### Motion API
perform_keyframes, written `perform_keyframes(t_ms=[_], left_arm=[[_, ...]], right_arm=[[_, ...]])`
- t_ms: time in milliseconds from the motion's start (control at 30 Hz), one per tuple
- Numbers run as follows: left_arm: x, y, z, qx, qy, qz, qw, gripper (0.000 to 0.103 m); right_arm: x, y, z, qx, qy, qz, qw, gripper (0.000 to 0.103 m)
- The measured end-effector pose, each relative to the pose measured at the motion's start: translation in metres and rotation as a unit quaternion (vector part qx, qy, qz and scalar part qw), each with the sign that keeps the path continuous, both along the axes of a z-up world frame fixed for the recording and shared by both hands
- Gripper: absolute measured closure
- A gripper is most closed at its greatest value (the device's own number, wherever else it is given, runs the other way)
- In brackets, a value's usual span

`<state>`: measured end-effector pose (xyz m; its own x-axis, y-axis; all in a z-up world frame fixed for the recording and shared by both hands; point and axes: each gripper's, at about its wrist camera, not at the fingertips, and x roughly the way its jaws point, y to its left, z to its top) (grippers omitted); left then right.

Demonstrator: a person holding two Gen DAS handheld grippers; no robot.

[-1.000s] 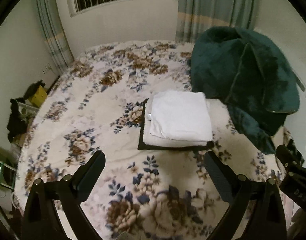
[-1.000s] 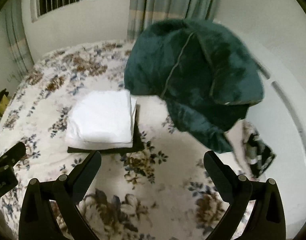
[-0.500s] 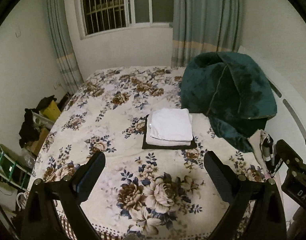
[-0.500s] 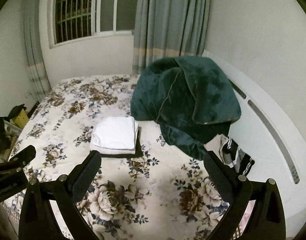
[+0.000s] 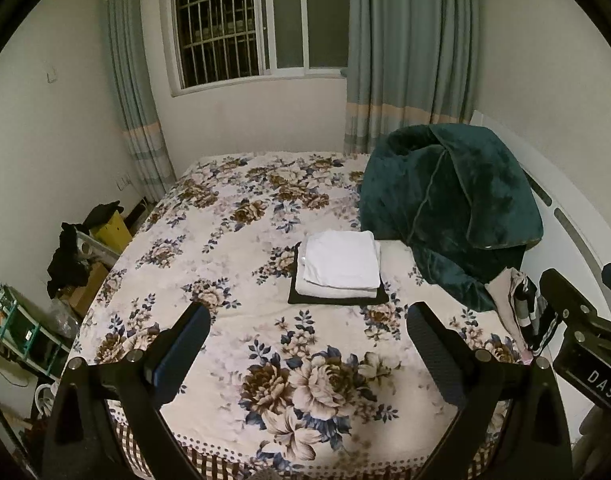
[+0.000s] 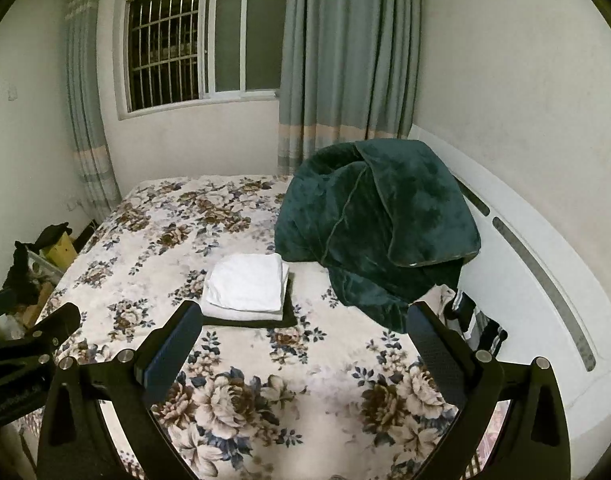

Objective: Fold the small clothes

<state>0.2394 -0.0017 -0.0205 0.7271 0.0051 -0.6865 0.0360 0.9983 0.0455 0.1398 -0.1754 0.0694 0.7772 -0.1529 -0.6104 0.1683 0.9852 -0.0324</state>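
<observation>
Both grippers have pulled well back from the stack of folded clothes [image 5: 339,268] on the bed [image 5: 233,248]. The left gripper [image 5: 309,344] and right gripper [image 6: 305,340] hang wide open, holding nothing, so this fold looks finished.

Dim indoor light, dark window [image 5: 241,36], strong fisheye bending, black vignette corners, slight softness, grainy shadows

Bed [image 5: 233,240] has a floral cover, brown and blue flowers all over. Big dark green plush blanket [image 5: 445,208] is heaped at the headboard [image 6: 525,280] side. Barred window [image 5: 241,28] behind, grey-blue curtains [image 5: 409,52] either side. Yellow box [image 5: 109,230] and dark clutter sit on the floor to the left.
</observation>
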Motion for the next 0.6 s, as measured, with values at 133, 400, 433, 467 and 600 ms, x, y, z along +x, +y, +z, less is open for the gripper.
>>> perform_keyframes(t_ms=[133, 400, 433, 467, 600], left_arm=[[-0.004, 0.001, 0.003, 0.001, -0.01, 0.006, 0.9999, 0.002], [-0.006, 0.006, 0.006, -0.005, -0.009, 0.011, 0.9999, 0.0], [-0.006, 0.007, 0.006, -0.005, -0.009, 0.009, 0.9999, 0.0], [-0.005, 0.007, 0.006, -0.003, -0.01, 0.011, 0.9999, 0.0], [-0.003, 0.011, 0.01, -0.004, -0.016, 0.016, 0.9997, 0.0]], right_arm=[[0.0, -0.001, 0.002, 0.001, -0.002, 0.002, 1.0, 0.0], [0.001, -0.004, 0.003, 0.003, -0.003, 0.008, 1.0, 0.0], [0.005, -0.006, 0.003, 0.003, -0.003, 0.009, 1.0, 0.0], [0.006, -0.006, 0.003, 0.004, -0.003, 0.009, 1.0, 0.0], [0.011, -0.007, 0.005, 0.005, -0.006, 0.011, 1.0, 0.0]])
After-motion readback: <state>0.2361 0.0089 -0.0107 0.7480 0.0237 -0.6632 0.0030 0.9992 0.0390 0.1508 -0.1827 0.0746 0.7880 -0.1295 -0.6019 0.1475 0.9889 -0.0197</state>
